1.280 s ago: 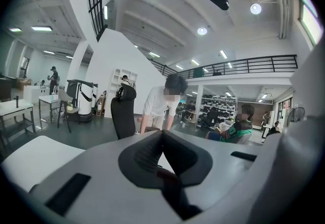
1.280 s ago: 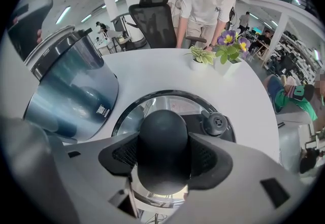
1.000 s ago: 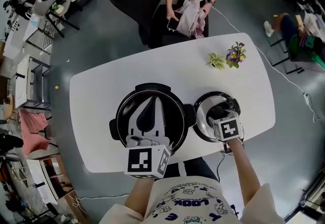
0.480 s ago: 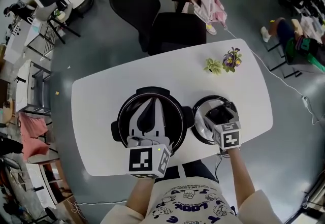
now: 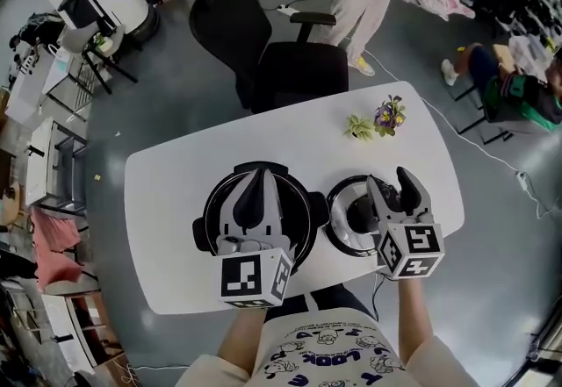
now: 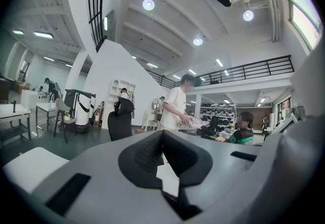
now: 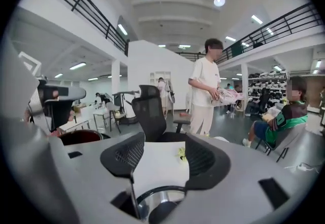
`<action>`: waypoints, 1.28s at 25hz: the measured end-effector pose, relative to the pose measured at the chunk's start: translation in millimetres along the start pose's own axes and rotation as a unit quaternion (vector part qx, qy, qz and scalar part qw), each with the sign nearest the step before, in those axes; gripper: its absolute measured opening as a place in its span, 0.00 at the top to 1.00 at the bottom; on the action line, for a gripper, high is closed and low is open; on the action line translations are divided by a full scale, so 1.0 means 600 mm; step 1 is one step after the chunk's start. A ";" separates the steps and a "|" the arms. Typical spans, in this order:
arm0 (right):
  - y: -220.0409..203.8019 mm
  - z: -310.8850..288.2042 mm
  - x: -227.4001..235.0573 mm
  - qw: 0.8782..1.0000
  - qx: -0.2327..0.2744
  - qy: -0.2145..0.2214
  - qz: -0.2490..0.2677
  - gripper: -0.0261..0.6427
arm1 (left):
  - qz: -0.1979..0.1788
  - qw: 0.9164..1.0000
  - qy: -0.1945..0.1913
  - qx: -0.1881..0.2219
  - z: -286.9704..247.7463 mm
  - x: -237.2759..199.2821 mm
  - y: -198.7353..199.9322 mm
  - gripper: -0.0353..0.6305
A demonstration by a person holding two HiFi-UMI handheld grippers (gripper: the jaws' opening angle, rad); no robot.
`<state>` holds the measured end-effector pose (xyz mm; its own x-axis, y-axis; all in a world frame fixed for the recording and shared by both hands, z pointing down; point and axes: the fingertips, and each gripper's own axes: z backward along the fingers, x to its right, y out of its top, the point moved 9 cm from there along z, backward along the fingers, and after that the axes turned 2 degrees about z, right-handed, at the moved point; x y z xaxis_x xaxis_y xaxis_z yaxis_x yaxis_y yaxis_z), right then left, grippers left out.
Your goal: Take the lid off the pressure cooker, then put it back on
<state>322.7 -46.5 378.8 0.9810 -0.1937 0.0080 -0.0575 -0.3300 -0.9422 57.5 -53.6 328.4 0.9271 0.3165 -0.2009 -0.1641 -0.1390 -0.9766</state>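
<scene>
Left tool (image 5: 259,179) hangs clenched over the pressure cooker (image 5: 209,201). Right tool (image 5: 389,179) hovers empty above the lid (image 5: 341,232), its jaws apart but just narrowing.

Bright, even indoor light falls from round ceiling lamps (image 6: 148,4) near twelve o'clock in both gripper views. The white table (image 5: 176,175) looks almost washed out, its shadows soft, and the lid (image 5: 338,238) glints. Wide-angle bending curves straight lines toward every edge. Black corners ring both gripper views.

The lid (image 5: 348,220) lies on the table (image 5: 176,192), right of the cooker (image 5: 302,201).
</scene>
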 end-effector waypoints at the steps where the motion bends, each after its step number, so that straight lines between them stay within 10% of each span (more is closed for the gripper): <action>1: 0.014 0.008 -0.002 1.000 0.017 -0.005 0.000 0.58 | -0.001 1.000 -0.001 0.004 0.000 0.001 0.005 0.93; 19: 0.113 0.100 -0.017 0.985 0.151 -0.087 0.017 0.94 | -0.019 0.998 -0.020 0.060 0.019 0.035 0.072 0.93; 32: 0.131 0.121 -0.025 0.984 0.159 -0.083 0.010 0.94 | -0.021 0.997 -0.029 0.066 0.029 0.043 0.087 0.93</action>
<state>316.9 -2.7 280.5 0.9985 -0.0343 -0.0421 -0.0426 -0.0162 -0.9990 67.3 -36.5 271.2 0.9137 0.3734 -0.1606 -0.1730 -0.0003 -0.9849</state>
